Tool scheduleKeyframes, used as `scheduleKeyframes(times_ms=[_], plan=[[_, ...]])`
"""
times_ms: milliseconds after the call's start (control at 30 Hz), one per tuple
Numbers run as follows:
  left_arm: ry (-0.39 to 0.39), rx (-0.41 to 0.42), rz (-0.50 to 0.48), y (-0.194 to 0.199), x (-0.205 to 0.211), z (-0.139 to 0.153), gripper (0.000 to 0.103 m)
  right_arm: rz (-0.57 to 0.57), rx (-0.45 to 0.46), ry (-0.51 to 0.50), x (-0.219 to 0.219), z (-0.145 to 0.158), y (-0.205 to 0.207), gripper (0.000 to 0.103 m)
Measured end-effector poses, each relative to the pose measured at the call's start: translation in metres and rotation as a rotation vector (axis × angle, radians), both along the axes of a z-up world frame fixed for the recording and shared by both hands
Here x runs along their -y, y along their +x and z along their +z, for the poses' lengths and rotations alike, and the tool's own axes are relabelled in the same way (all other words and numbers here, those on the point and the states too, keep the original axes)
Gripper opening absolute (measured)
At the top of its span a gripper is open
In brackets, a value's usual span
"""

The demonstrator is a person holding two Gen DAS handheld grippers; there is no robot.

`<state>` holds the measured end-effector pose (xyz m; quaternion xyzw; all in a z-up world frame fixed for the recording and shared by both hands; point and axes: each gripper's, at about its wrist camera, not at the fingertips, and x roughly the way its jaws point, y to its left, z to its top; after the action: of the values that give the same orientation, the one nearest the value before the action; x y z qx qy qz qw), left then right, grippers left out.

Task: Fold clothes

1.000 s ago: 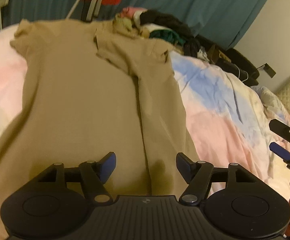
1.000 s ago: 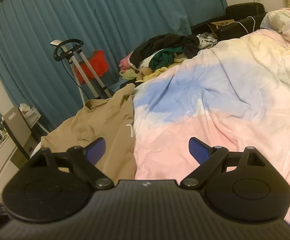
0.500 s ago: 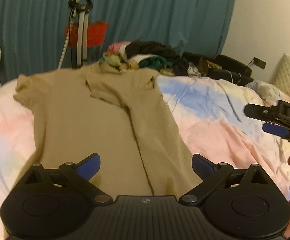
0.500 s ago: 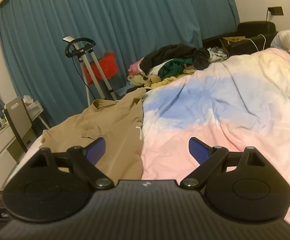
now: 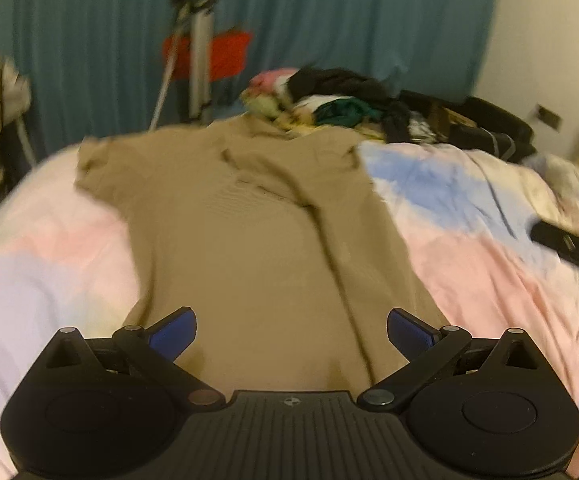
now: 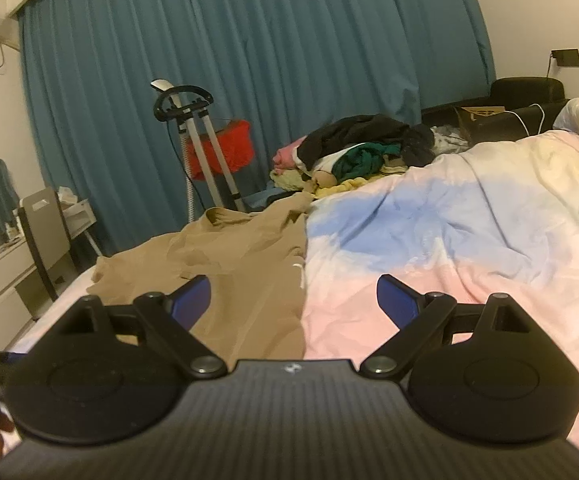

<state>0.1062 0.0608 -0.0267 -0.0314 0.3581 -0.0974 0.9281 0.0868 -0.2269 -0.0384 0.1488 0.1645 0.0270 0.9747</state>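
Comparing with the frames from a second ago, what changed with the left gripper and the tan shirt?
The left gripper went from part-closed to wide open with nothing between its pads, and backed up and away from the tan shirt, so more of the bed shows. The right gripper stayed open and empty. The shirt lies as before, right side folded in, on the pastel duvet.

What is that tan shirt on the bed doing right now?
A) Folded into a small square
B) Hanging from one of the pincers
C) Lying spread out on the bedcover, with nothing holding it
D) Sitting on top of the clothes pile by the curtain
C: the tan shirt lies spread on the pastel bedcover, one side folded over, and both the left gripper and right gripper are open and empty.
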Motion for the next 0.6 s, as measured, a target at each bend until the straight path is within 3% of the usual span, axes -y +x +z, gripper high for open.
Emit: scheduleKeyframes(times_ms=[233, 400, 467, 600], plan=[[-0.164, -0.125, 0.206, 0.058, -0.069, -0.009, 0.102, 0.013, -0.012, 0.014, -0.007, -0.006, 0.011, 0.091], [-0.428, -0.168, 0.452, 0.109, -0.125, -0.034, 0.099, 0.002, -0.019, -0.005, -0.013, -0.017, 0.025, 0.091], [-0.518, -0.145, 0.494, 0.136, -0.142, -0.048, 0.096, -0.008, -0.028, -0.005, -0.015, -0.022, 0.035, 0.091], [-0.510, -0.065, 0.549, 0.178, -0.165, -0.065, 0.092, 0.005, -0.073, -0.005, -0.021, -0.038, 0.055, 0.091]])
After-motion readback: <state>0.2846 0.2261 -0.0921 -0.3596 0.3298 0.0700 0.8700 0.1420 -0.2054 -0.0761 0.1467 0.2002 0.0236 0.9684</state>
